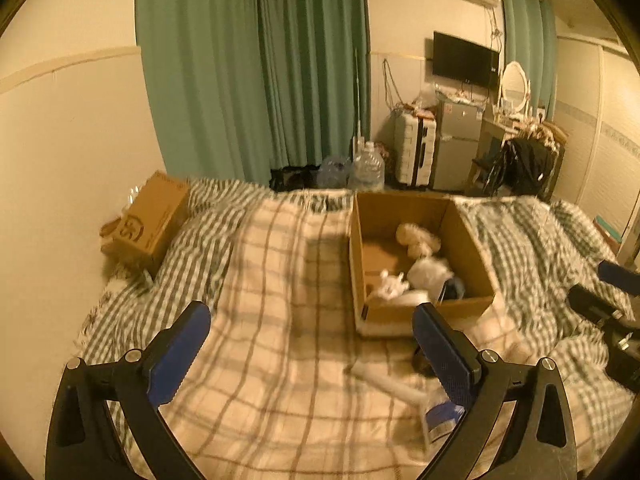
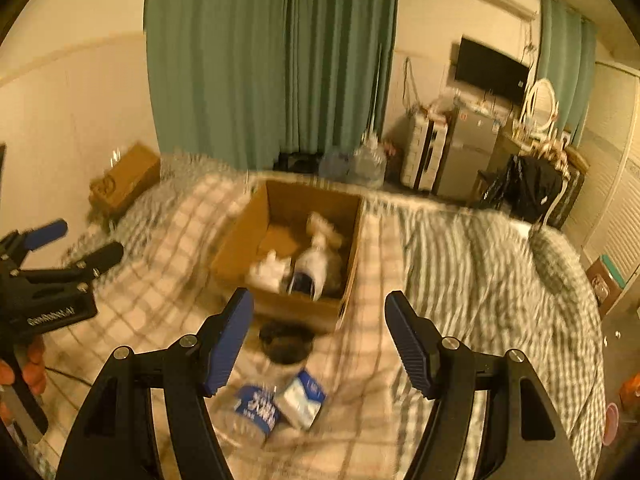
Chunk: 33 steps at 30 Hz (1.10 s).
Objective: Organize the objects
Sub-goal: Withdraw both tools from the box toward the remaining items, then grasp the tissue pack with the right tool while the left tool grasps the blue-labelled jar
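Right wrist view: your right gripper (image 2: 318,340), jaws spread and empty, hangs above the blue-labelled packet (image 2: 300,398), just short of the cardboard box (image 2: 296,308). Packet's long axis lies diagonal; left gripper (image 1: 312,354), also released, sits farther off.

Warm dim light; green curtains (image 1: 256,68) cover the far wall, a black television (image 1: 464,60) hangs beside them, checked bed (image 1: 280,360) below.

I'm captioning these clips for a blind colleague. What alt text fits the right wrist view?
The open right hand-held gripper hovers empty over a plaid-covered bed, facing an open cardboard box that holds blurred pale items. Nearer the camera, a dark round object and blue-and-white packets lie on the cover. The left hand-held gripper shows at the left edge.
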Available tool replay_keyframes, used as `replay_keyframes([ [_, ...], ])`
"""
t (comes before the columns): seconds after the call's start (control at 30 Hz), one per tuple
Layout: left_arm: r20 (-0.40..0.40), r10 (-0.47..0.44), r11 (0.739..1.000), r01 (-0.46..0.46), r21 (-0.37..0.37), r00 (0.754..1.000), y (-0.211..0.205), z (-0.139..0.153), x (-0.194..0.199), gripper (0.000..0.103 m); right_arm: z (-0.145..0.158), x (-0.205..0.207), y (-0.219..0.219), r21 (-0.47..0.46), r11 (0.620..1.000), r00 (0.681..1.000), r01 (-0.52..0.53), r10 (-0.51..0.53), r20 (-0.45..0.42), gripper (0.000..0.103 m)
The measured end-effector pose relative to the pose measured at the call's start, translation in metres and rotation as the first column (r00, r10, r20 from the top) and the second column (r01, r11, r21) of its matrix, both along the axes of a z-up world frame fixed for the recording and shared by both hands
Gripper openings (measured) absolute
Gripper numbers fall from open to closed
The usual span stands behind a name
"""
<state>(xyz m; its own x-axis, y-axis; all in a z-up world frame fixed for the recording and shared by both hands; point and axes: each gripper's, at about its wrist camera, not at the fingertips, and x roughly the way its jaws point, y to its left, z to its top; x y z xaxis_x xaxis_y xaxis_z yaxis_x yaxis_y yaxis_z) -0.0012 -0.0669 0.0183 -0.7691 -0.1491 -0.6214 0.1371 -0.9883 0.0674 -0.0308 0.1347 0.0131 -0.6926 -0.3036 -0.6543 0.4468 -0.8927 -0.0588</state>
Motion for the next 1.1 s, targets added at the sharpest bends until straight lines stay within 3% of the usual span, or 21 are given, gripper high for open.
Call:
replay_keyframes([
  [0.33,0.151,0.004,1.000,-0.007,0.020,0.989,0.005,-0.090,-0.006,0.103,-0.115,-0.016,-0.010,0.226,0.973,0.976,-0.044,-0.006,0.216,0.068],
  [0.6,0.225,-0.037,0.999,0.029,0.039,0.974,0.019,-0.115,-0.019,0.103,-0.152,-0.013,-0.017,0.283,0.949,0.935,-0.140,0.033,0.353,0.066],
  [0.77,0.244,-0.037,0.997,0.019,0.073,0.969,0.020,-0.118,-0.021,0.103,-0.176,-0.021,-0.027,0.316,0.931,0.905,-0.185,0.036,0.423,0.049],
  [0.83,0.256,-0.040,0.995,0.016,0.094,0.966,0.022,-0.119,-0.023,0.103,-0.184,-0.026,-0.030,0.308,0.929,0.892,-0.205,0.047,0.450,0.029],
  [0.93,0.276,-0.059,0.991,0.022,0.133,0.959,0.028,-0.119,-0.022,0.103,-0.179,-0.027,-0.026,0.289,0.938,0.902,-0.193,0.053,0.429,0.023],
  [1.1,0.290,-0.103,0.987,0.060,0.152,0.951,0.049,-0.112,-0.017,0.103,-0.133,-0.021,0.003,0.221,0.973,0.963,-0.071,0.009,0.269,0.022],
])
